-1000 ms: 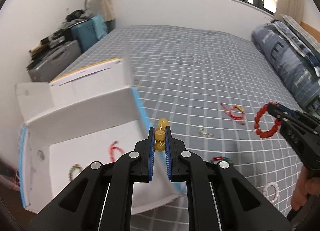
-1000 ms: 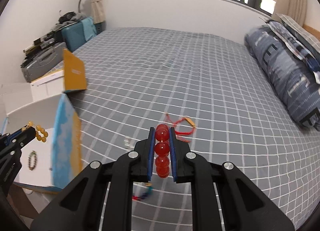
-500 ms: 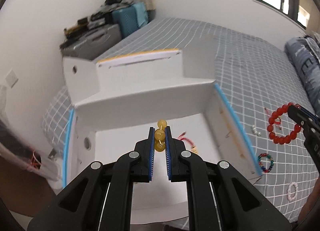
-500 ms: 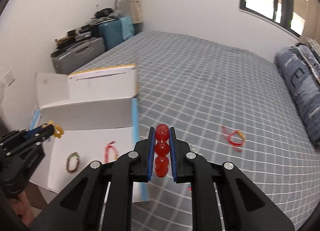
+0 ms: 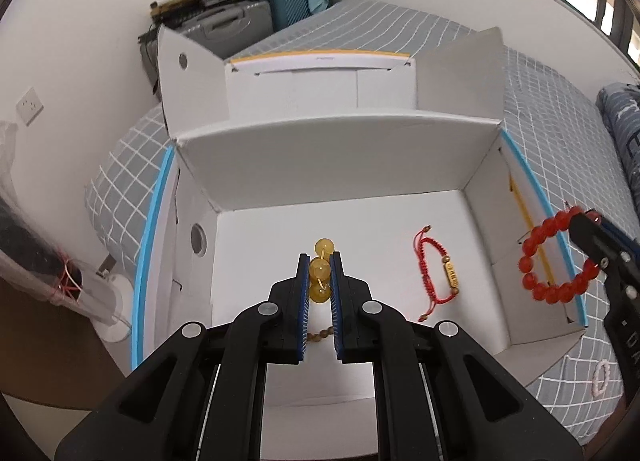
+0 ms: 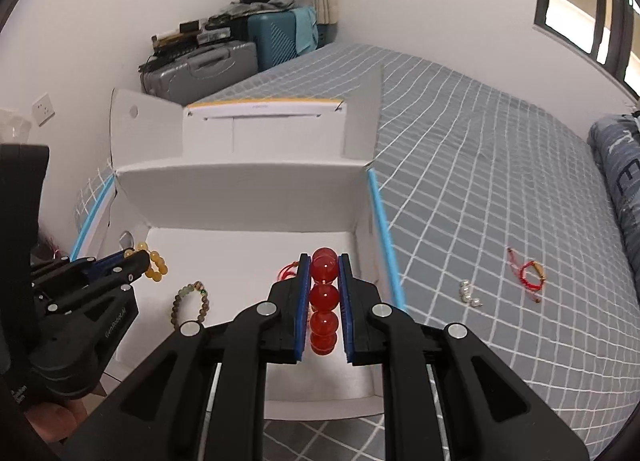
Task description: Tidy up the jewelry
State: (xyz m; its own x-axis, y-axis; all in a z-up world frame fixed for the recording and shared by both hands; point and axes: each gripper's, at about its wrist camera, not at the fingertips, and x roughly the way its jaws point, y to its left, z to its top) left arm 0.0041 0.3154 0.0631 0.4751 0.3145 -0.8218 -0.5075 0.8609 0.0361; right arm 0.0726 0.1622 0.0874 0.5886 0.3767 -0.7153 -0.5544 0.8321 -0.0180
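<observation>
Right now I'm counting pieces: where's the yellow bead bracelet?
Clamped in the left hand-held gripper, the yellow bead bracelet hangs over the white box's floor.

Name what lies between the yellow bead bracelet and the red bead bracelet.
A red woven cord bracelet, inside the white cardboard box; left wrist view.

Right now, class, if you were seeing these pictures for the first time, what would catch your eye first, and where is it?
The red bead bracelet stands out, clamped in the right gripper over the right edge of the white box. Next, the yellow bead bracelet in the left gripper, held above the box floor. A red cord bracelet already lies inside the box.
</observation>
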